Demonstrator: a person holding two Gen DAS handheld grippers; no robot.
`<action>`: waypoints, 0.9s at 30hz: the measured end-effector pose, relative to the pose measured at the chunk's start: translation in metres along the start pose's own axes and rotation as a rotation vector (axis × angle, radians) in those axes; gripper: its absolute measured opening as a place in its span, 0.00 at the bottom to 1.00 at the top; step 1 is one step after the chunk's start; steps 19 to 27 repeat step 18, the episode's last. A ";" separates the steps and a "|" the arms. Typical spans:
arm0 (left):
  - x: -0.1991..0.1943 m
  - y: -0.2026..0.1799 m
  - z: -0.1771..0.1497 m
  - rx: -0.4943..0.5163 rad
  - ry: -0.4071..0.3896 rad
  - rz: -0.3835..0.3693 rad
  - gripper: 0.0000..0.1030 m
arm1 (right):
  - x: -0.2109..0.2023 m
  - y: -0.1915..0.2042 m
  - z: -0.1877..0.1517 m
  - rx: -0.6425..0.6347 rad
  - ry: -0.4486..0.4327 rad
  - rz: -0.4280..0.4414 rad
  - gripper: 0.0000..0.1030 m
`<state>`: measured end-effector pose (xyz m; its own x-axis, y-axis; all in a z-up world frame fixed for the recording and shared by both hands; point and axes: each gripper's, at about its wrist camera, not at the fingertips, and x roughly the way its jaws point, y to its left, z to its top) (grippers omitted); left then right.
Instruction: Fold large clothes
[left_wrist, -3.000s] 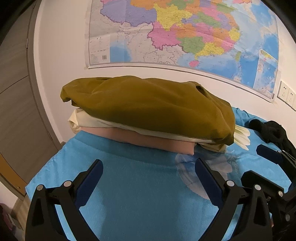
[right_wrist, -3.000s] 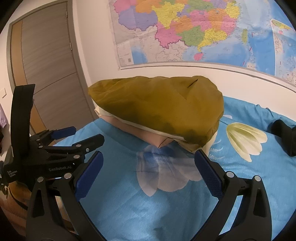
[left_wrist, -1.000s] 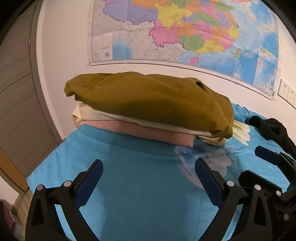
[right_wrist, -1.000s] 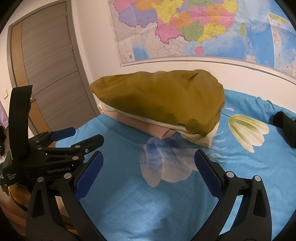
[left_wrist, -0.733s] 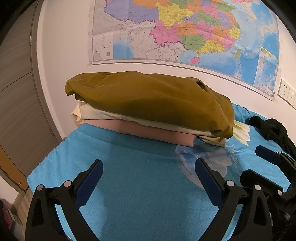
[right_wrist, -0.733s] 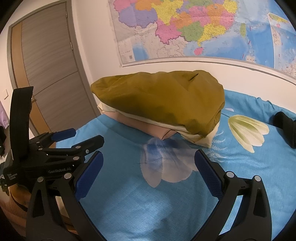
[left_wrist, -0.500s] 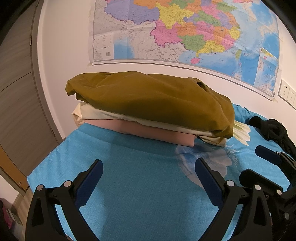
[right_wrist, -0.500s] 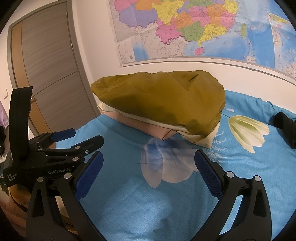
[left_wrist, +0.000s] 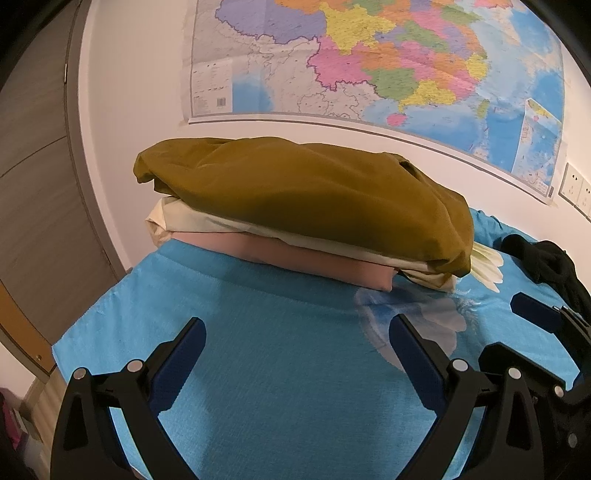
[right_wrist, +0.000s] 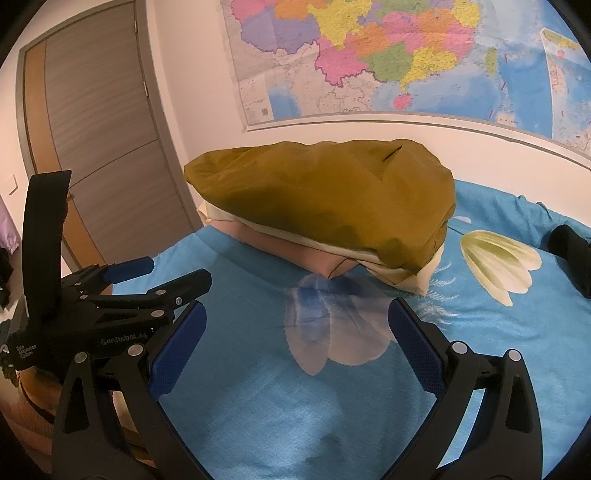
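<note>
A stack of folded clothes lies at the far end of the blue flowered bedspread (left_wrist: 280, 369) (right_wrist: 480, 332): an olive garment (left_wrist: 314, 192) (right_wrist: 325, 199) on top, a cream one (left_wrist: 207, 221) (right_wrist: 413, 277) under it, a pink one (left_wrist: 314, 258) (right_wrist: 291, 251) at the bottom. My left gripper (left_wrist: 297, 345) hovers open over the bedspread, short of the stack, nothing between its fingers. My right gripper (right_wrist: 297, 325) is also open and empty, just to the right of the left one, which shows as a black tool (right_wrist: 110, 306) in the right wrist view.
A black garment (left_wrist: 546, 262) (right_wrist: 572, 251) lies crumpled on the bed to the right. A large wall map (left_wrist: 369, 62) hangs behind the stack. A grey-brown door (right_wrist: 92, 129) stands at the left. The bed's left edge (left_wrist: 92, 314) drops off near the door.
Both grippers have drawn back slightly from the stack and stay open. The clothes have not moved.
</note>
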<state>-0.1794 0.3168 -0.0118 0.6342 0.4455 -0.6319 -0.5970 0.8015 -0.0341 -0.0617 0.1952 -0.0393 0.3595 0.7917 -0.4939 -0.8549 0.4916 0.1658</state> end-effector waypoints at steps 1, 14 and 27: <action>0.000 0.000 0.000 0.000 -0.001 -0.002 0.93 | 0.000 0.000 0.000 0.000 -0.001 0.001 0.95; 0.007 -0.029 0.002 0.039 0.020 -0.070 0.93 | -0.017 -0.023 -0.005 0.052 -0.020 -0.041 0.94; 0.014 -0.057 0.004 0.073 0.041 -0.140 0.93 | -0.038 -0.047 -0.012 0.098 -0.037 -0.101 0.94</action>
